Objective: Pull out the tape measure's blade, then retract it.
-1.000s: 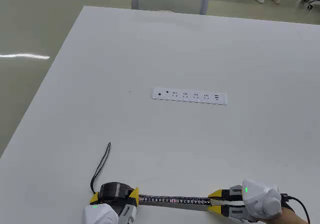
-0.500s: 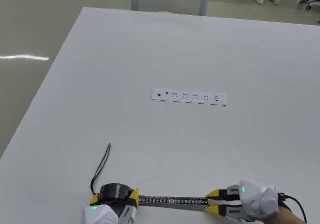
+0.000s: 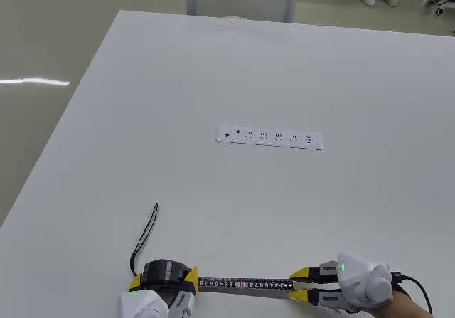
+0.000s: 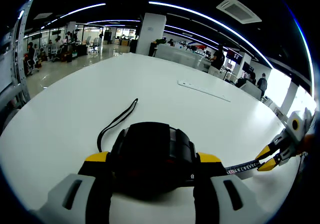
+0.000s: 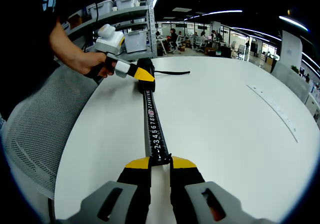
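A broad white counter runs away from you into an open office, with a power strip lying near its middle. At the near edge, your right gripper has its jaws pressed together on the hook end of the blade. Your left gripper has its jaws clamped on either side of the black case.

The blade lies flat on the counter, and in the head view its long axis runs 9 to 3 o'clock. From the right jaws the case sits at 9 o'clock, so letting the blade back in likely means travelling straight along that line. The lanyard trails from the case toward 11 o'clock, clear of the blade.

Compared with a second ago, your right gripper has crept slightly toward the case and less blade is exposed. The case has not moved.
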{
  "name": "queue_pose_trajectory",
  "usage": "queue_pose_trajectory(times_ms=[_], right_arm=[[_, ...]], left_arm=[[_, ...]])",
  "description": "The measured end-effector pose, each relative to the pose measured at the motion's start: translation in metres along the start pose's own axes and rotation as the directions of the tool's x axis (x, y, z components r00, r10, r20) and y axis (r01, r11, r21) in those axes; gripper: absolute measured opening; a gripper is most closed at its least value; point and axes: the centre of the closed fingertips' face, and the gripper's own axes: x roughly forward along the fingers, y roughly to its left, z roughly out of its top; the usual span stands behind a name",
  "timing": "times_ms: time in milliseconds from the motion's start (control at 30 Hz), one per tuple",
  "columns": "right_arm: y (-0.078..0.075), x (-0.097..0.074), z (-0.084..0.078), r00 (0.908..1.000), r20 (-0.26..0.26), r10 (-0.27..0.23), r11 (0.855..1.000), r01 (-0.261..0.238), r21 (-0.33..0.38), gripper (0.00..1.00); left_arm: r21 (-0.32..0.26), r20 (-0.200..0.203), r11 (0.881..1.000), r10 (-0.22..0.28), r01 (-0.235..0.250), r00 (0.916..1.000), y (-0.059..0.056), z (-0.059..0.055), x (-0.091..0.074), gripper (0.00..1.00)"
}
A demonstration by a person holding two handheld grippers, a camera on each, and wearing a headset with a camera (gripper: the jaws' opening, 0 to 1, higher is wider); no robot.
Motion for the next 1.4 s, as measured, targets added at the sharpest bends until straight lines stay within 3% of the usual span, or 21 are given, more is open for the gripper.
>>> queue_pose_trajectory(times_ms=[1400], right_arm=[[0.004, 0.020, 0.019, 0.9994, 0.033, 0.011, 1.000, -0.010, -0.006, 0.12]], left_arm=[[-0.001, -0.007, 1.000, -0.004, 0.004, 1.0000, 0.000, -0.001, 0.001, 0.63]])
